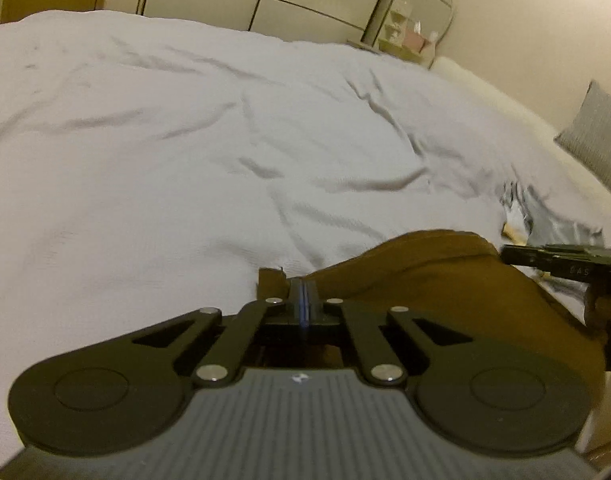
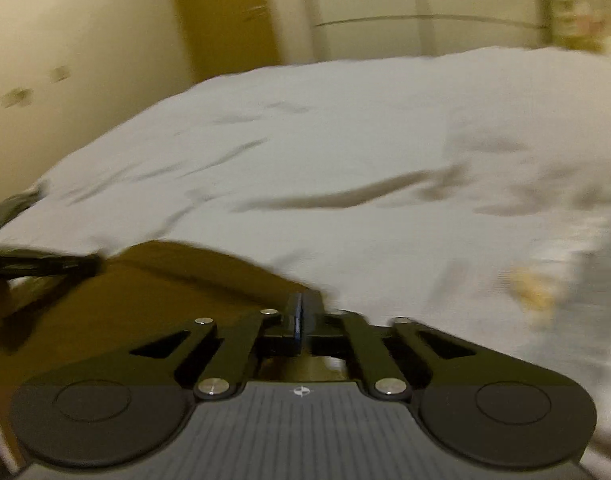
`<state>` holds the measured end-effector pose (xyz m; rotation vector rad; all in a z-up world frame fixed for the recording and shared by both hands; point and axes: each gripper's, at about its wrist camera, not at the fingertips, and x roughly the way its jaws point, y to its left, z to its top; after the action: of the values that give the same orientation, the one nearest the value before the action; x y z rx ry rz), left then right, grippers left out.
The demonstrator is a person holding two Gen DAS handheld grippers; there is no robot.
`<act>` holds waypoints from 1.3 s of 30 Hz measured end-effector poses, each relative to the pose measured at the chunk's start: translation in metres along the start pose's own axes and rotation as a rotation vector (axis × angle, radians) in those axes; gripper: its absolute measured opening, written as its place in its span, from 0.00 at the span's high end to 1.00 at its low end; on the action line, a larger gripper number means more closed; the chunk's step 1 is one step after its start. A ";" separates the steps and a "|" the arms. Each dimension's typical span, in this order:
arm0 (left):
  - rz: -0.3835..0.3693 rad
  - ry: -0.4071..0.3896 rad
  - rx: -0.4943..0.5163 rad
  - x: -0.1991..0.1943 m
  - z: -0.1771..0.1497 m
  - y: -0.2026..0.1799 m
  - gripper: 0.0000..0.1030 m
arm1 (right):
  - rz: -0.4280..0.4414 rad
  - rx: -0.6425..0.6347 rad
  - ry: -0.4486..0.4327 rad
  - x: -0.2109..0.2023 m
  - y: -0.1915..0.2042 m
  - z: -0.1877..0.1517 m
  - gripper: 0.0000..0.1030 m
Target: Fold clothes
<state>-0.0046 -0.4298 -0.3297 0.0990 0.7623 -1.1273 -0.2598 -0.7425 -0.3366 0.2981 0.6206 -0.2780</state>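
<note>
Right up close, the left gripper [image 1: 303, 292] has its fingers pressed together on a corner of the brown garment [image 1: 445, 280], and the right gripper [image 2: 299, 316] is pinched tight on the same cloth [image 2: 145, 292] at its opposite edge. That's one brown garment, stretched between two grippers just above the near edge of the bed. Each camera catches the other tool at its frame side: the right gripper [image 1: 561, 262] from the left wrist, the left gripper [image 2: 45, 264] from the right. Beyond, the white bedspread [image 1: 185, 140] lies wrinkled but wide open, plenty of room. Only the left view shows a grey patterned garment [image 1: 545, 216] off to the right, one grey pillow [image 1: 597, 132], and a mirror [image 1: 439, 12] at the far wall. The right view is blurred; a wooden door [image 2: 225, 12] stands behind the bed.
</note>
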 end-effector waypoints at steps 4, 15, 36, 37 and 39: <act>0.074 -0.047 0.076 -0.037 -0.007 -0.016 0.95 | 0.010 0.019 -0.101 -0.059 0.006 -0.012 0.82; 0.042 -0.004 0.136 -0.068 -0.074 -0.041 0.95 | 0.137 0.048 -0.012 -0.074 0.035 -0.090 0.93; 0.107 -0.036 0.337 -0.102 -0.102 -0.091 0.90 | -0.014 -0.073 -0.031 -0.118 0.078 -0.109 0.65; 0.121 -0.053 0.370 -0.109 -0.102 -0.095 0.90 | -0.031 -0.114 -0.040 -0.124 0.083 -0.109 0.64; 0.147 -0.068 0.452 -0.117 -0.105 -0.102 0.82 | -0.064 -0.207 -0.051 -0.133 0.096 -0.111 0.58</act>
<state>-0.1679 -0.3387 -0.3084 0.4867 0.4214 -1.1393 -0.3888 -0.5931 -0.3236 0.0719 0.6038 -0.2793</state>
